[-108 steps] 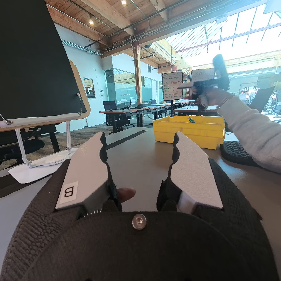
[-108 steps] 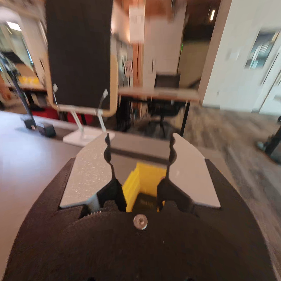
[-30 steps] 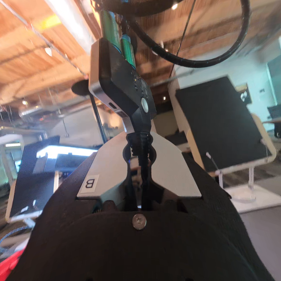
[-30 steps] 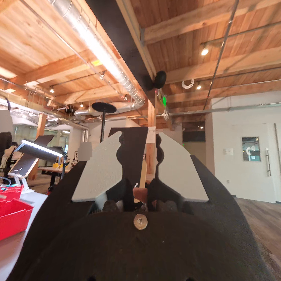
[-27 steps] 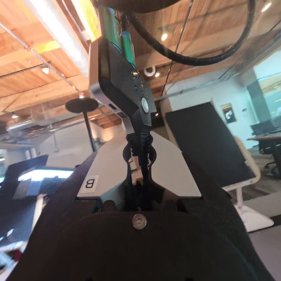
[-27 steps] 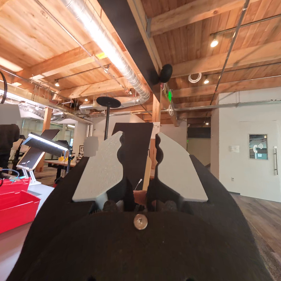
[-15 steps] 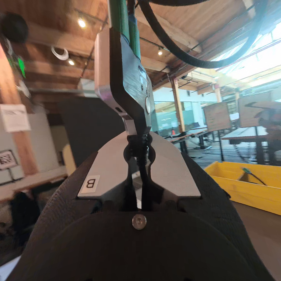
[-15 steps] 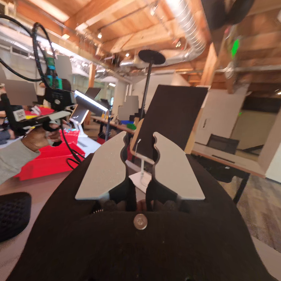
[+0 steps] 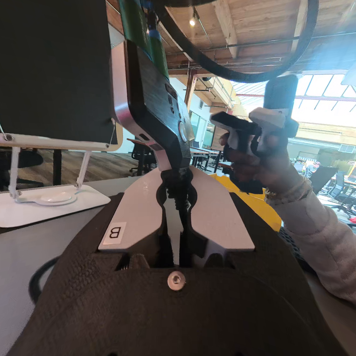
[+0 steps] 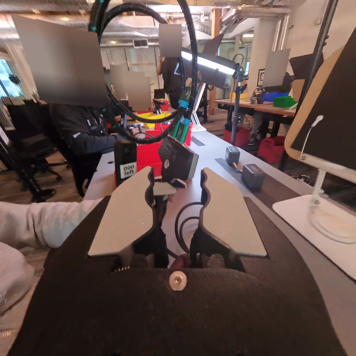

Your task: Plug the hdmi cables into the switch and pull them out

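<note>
My left gripper point(image 9: 177, 174) is shut on the black cable stub at the base of the HDMI switch point(image 9: 154, 107), a black box with a silver side, held tilted above the table. Two green HDMI plugs point(image 9: 142, 28) sit in its far end, and their black braided cables point(image 9: 231, 74) loop overhead. My right gripper point(image 10: 177, 173) is open and empty, pointing at the switch point(image 10: 179, 159) from a short way off. The right wrist view also shows the green plugs point(image 10: 181, 131) and the left gripper point(image 10: 167, 187). The right gripper also shows in the left wrist view point(image 9: 250, 125).
A black panel on a white stand point(image 9: 52, 200) is at the left; the stand also shows in the right wrist view point(image 10: 317, 221). A yellow bin point(image 9: 252, 204) lies behind the right hand. Red bins point(image 10: 148, 152) and two grey adapters point(image 10: 252, 175) sit on the grey table point(image 10: 212, 150). People sit and stand beyond.
The left gripper picked up the switch and has swung it down from pointing at the ceiling to just above the table. The right gripper turned to face the switch and opened wider.
</note>
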Motion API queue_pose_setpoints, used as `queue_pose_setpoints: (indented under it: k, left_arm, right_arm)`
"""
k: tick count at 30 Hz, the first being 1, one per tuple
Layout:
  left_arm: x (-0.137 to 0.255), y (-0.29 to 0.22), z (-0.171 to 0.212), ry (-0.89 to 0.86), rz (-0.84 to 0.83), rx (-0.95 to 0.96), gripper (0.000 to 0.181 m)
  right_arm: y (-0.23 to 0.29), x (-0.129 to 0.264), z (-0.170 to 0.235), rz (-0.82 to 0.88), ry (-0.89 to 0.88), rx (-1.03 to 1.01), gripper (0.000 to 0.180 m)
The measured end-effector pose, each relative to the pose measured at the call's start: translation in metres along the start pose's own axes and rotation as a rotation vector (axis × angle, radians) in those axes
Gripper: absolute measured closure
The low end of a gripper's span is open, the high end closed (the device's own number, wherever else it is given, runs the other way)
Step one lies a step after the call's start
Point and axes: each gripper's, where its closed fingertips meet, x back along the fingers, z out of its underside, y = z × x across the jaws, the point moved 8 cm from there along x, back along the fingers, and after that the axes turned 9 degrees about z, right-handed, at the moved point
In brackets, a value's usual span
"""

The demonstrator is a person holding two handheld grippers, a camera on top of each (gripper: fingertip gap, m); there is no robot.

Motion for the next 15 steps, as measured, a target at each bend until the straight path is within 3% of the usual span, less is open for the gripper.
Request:
queue_pose_setpoints:
  k: [9,14,15]
  left_arm:
    - [-0.01,-0.005,0.026,0.111,0.21,0.084,0.165]
    - [-0.016,-0.017,0.036,0.217,0.289,0.04,0.164]
    - [-0.017,-0.019,0.038,0.222,0.298,0.032,0.164]
  right_arm:
    - [-0.016,-0.029,0.038,-0.034,0.036,-0.107,0.128]
    - [-0.021,-0.023,0.033,-0.027,-0.06,-0.146,0.145]
    - [-0.019,-0.022,0.033,-0.069,-0.065,-0.147,0.156]
